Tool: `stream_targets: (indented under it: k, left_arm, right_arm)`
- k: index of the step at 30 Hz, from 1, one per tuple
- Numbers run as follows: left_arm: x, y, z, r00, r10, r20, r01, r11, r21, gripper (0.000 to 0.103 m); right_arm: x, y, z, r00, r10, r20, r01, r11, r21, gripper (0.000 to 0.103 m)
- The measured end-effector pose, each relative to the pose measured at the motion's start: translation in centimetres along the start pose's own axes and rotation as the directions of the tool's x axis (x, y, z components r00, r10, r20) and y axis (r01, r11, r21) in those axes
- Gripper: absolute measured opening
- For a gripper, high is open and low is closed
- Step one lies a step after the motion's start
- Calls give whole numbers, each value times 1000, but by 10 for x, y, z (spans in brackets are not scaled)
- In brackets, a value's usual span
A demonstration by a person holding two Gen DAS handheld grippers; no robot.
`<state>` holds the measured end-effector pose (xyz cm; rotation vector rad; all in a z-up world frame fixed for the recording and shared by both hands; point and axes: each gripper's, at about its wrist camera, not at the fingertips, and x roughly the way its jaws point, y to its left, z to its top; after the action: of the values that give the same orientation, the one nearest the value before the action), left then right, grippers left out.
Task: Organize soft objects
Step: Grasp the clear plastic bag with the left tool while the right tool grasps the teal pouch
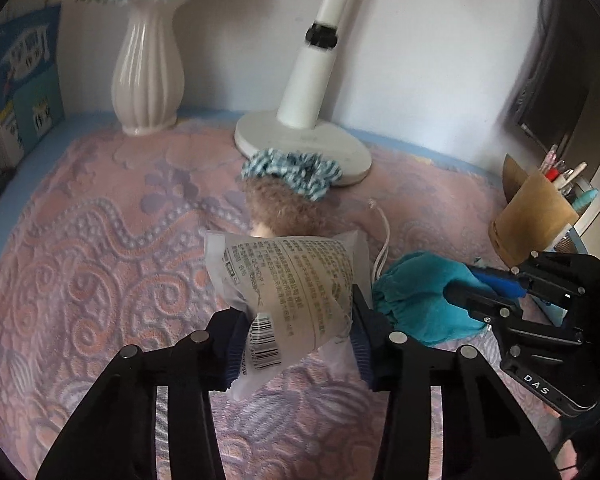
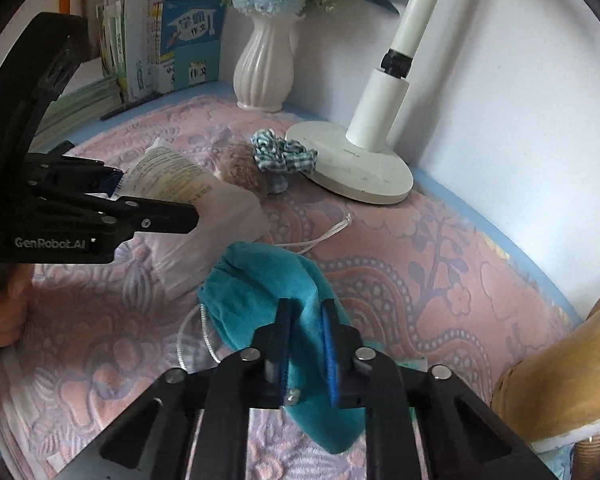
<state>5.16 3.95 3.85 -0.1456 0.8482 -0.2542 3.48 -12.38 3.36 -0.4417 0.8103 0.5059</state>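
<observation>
The left tool (image 1: 300,332) is clenched on a clear plastic packet (image 1: 296,280) printed with text and a barcode, holding it up off the pink patterned cloth (image 1: 100,260) that covers the counter. Beside it, the right tool (image 2: 306,344) grips a teal cloth pouch (image 2: 268,280) between its blue-padded fingers (image 2: 328,344); the pouch's far end rests on the cloth, just beside the packet. A white cord (image 2: 324,236) lies on the cloth just beyond the pouch, and a thin wire loop (image 2: 192,340) curls out at its left edge. Farther back, a brown fuzzy item (image 1: 284,208) sits beyond the packet, with a blue-and-white checked scrunchie (image 1: 296,172) touching its far side and lying against the round base of a white lamp (image 1: 320,92). A white ribbed vase (image 1: 148,72) of pale blue flowers stands at the back by the wall, left of the lamp. Books (image 2: 172,44) stand upright in the far left corner. At the right edge of the counter, a brown paper holder (image 1: 532,216) contains pens.
</observation>
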Motion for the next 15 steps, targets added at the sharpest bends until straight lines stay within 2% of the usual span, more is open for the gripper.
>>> stream_targets:
  k: [4,7,10,12,13,14,15]
  left_arm:
    - [-5,1,0,1000,-4,25,4,1000,-3,42]
    - [-5,7,3,1000,-1,25,2,1000,-14,42]
    - [-7,2,3,999,-9,32,9,1000,0,42]
    - [-11,-1,1,999,-9,37,9,1000,11,42]
    - [-10,-2,1,999,-8,35,7,1000,15,42]
    - [-10,-2,0,999,-7,33,6,1000,15,42]
    - [-10,-3,0,999,-6,32,5,1000,14,42]
  right_arm:
    - [-21,7,-3,1000,15,3,-15,1000,5,12]
    - [-40,18,-13,998,39,-57,-36,998,49,12]
    - [-50,33,-35,980,126,-153,-111,989,98,17]
    - [-58,40,-48,975,135,-175,-118,988,101,34]
    - [-62,38,-53,971,157,-180,-137,984,115,40]
    - [-66,34,-59,963,199,-180,-174,974,145,52]
    - [-70,31,-62,958,229,-172,-202,966,161,58]
